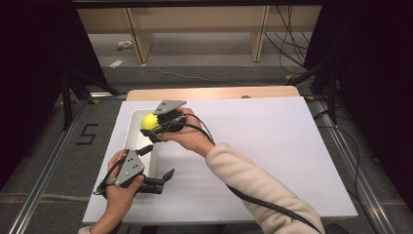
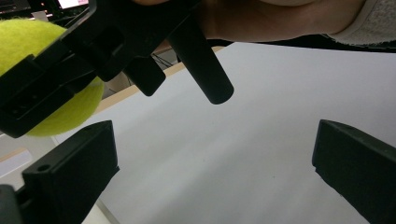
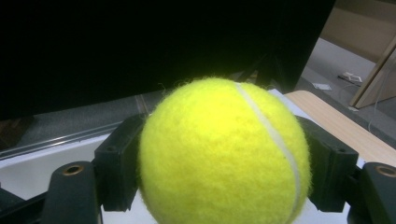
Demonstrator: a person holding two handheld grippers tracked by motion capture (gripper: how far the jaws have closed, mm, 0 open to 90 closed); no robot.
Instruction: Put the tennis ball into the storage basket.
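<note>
Nearest the person, at about seven o'clock on the tabletop point(image 1: 272, 146), the left gripper point(image 1: 163, 179) rests with its jaws spread wide and nothing between them, just at the near end of a white tray point(image 1: 130, 134). Farther off, toward ten o'clock, the right gripper point(image 1: 152, 127) is clamped on a yellow tennis ball point(image 1: 150, 121), held over the far end of the tray.

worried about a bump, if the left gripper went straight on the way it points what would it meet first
Probably nothing on the white sheet: the left gripper has open jaws framing bare sheet. The right gripper with the tennis ball sits above and aside, though depth is unclear.
</note>
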